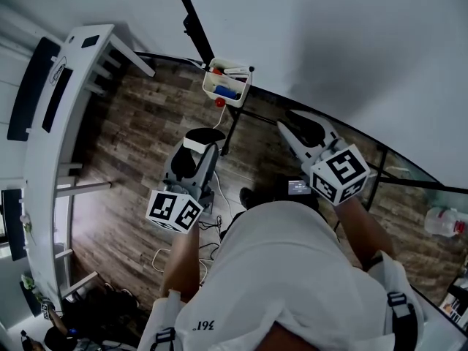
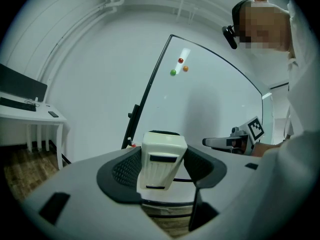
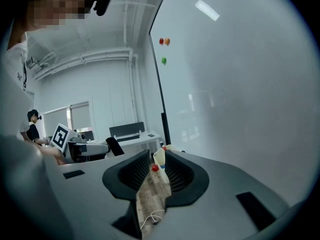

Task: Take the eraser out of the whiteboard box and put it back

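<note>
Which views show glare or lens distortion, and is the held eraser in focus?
Left gripper view: heavy fisheye, black corners, a glare streak on the whiteboard; the eraser in the left tool is sharp. Right gripper view: same vignette, another glare streak, bluish cast. Head view: the whiteboard edge bows and a soft shadow lies across it.

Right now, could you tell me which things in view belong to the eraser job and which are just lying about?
Job: eraser, clamped in the left hand-held gripper; whiteboard box; right hand-held gripper, open and empty.
Lying about: white desk; board magnets.
</note>
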`<move>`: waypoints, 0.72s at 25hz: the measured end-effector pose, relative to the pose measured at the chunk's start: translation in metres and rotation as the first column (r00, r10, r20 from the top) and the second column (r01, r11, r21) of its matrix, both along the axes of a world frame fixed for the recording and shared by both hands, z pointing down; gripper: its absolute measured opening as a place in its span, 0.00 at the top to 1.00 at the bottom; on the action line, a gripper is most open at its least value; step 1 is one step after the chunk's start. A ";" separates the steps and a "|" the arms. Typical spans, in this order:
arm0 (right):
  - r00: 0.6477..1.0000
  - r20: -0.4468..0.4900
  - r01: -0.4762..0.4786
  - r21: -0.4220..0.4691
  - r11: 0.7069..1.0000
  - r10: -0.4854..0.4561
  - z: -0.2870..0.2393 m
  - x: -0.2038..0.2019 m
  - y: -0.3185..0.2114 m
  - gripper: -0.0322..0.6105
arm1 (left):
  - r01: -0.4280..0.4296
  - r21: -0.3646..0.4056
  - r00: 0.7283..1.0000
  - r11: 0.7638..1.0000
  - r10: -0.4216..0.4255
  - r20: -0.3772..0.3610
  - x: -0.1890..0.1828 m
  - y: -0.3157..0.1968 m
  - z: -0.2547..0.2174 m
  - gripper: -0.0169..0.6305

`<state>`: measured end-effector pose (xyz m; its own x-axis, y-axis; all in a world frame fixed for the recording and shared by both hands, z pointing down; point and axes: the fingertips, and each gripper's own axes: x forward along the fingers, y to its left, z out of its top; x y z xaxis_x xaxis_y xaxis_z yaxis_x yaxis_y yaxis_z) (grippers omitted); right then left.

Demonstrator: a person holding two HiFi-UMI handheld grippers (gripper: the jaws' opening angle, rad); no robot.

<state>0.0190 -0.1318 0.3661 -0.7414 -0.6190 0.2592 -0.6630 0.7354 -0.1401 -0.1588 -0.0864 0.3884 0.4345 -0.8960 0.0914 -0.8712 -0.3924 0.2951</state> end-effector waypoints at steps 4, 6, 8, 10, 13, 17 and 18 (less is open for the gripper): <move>1.000 0.005 -0.001 0.003 1.000 0.001 -0.002 -0.004 -0.011 0.78 | -0.015 0.008 1.000 1.000 0.015 0.006 0.000 -0.016 -0.002 0.55; 1.000 0.007 -0.002 0.004 1.000 0.002 -0.004 -0.006 -0.016 0.78 | -0.027 0.014 1.000 1.000 0.027 0.014 0.000 -0.025 -0.002 0.55; 1.000 0.004 -0.002 0.008 1.000 0.002 -0.005 -0.008 -0.019 0.78 | -0.037 0.021 0.999 0.999 0.037 0.019 0.001 -0.032 -0.002 0.55; 1.000 0.002 0.001 0.013 1.000 -0.001 -0.007 -0.010 -0.022 0.78 | -0.042 0.025 0.999 0.999 0.042 0.023 0.001 -0.040 -0.003 0.55; 1.000 0.002 0.006 0.020 1.000 -0.006 -0.008 -0.016 -0.027 0.78 | -0.050 0.029 0.998 0.998 0.049 0.026 0.000 -0.053 -0.005 0.55; 1.000 0.000 0.012 0.027 1.000 -0.012 -0.011 -0.022 -0.032 0.79 | -0.059 0.036 0.998 0.998 0.058 0.025 0.002 -0.067 -0.009 0.55; 1.000 0.000 0.013 0.029 0.999 -0.013 -0.011 -0.023 -0.034 0.79 | -0.062 0.037 0.998 0.997 0.061 0.025 0.003 -0.070 -0.010 0.55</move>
<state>-0.0043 -0.1656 0.3547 -0.7497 -0.6163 0.2410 -0.6530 0.7479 -0.1189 -0.1555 -0.1568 0.3787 0.4872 -0.8706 0.0687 -0.8515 -0.4562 0.2586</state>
